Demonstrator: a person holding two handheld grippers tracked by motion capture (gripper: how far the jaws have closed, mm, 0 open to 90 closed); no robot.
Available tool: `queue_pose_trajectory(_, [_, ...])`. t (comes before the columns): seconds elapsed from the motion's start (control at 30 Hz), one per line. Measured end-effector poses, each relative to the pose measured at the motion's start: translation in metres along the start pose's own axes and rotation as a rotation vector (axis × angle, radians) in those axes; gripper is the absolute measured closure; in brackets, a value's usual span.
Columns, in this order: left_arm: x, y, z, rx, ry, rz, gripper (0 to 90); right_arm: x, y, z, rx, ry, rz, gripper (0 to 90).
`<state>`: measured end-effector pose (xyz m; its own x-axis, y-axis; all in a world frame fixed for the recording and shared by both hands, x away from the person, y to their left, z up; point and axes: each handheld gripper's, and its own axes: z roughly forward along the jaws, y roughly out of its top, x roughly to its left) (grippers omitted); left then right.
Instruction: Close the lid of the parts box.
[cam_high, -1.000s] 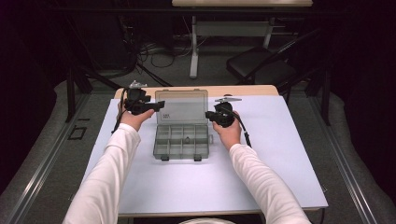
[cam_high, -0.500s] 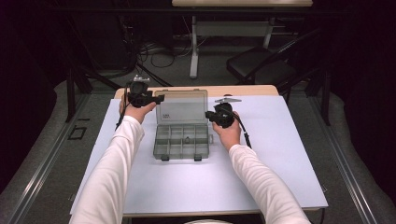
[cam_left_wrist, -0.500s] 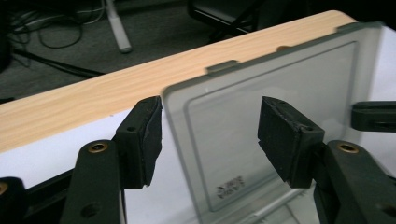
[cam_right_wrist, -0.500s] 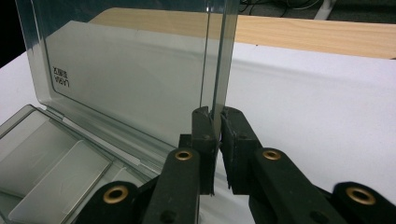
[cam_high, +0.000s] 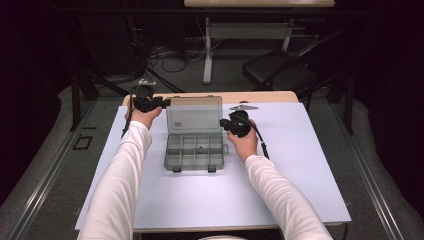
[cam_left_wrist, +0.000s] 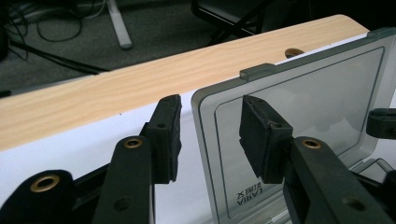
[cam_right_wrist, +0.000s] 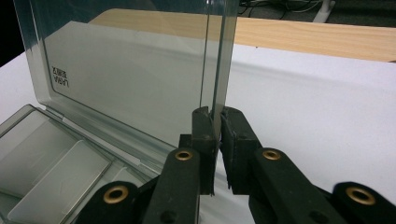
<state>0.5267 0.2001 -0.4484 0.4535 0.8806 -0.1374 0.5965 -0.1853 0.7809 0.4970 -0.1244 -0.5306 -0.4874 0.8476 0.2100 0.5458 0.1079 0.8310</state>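
Observation:
A clear grey compartment box (cam_high: 192, 152) lies mid-table with its lid (cam_high: 194, 115) standing up. My right gripper (cam_high: 223, 125) is at the lid's right edge. In the right gripper view, the right gripper (cam_right_wrist: 216, 128) is shut on the thin edge of the lid (cam_right_wrist: 130, 79), above the box's tray (cam_right_wrist: 51, 163). My left gripper (cam_high: 165, 103) is at the lid's upper left corner. In the left gripper view, the left gripper (cam_left_wrist: 212, 135) is open, and the edge of the lid (cam_left_wrist: 299, 102) stands between its jaws without clear contact.
The box rests on a pale sheet (cam_high: 300, 165) covering the table, with a wooden strip (cam_high: 260, 95) bare along the far edge. A small item (cam_high: 200, 148) lies in one compartment. A dark chair (cam_high: 280, 70) and cables are on the floor beyond.
My left gripper has moved away from the person, up to the lid's top left corner. The right gripper has stayed clamped on the lid's right edge.

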Motion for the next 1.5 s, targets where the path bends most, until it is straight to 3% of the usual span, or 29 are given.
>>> queue_pose_trajectory(0.2, [0.003, -0.003, 0.008, 0.005, -0.038, -0.047, 57.8, 0.0, -0.001, 0.0, -0.006, 0.004, 0.006, 84.4])
queue_pose_trajectory(0.43, [0.003, -0.003, 0.011, 0.012, -0.058, -0.043, 63.6, 0.0, 0.0, -0.001, -0.005, 0.001, 0.001, 84.4])
queue_pose_trajectory(0.63, [0.004, -0.003, 0.009, 0.012, -0.042, -0.037, 72.9, 0.0, -0.001, -0.001, -0.01, 0.004, 0.002, 84.4])
queue_pose_trajectory(0.93, [0.004, -0.004, 0.008, 0.016, -0.03, -0.026, 79.1, -0.001, -0.002, 0.0, -0.011, 0.001, 0.008, 84.4])
queue_pose_trajectory(1.3, [0.005, -0.004, 0.006, 0.024, -0.023, -0.018, 82.9, -0.001, -0.002, 0.0, -0.013, 0.001, 0.009, 84.2])
queue_pose_trajectory(1.5, [0.004, -0.006, 0.006, 0.006, -0.015, -0.013, 83.7, 0.0, -0.002, 0.0, -0.013, 0.0, 0.002, 82.5])
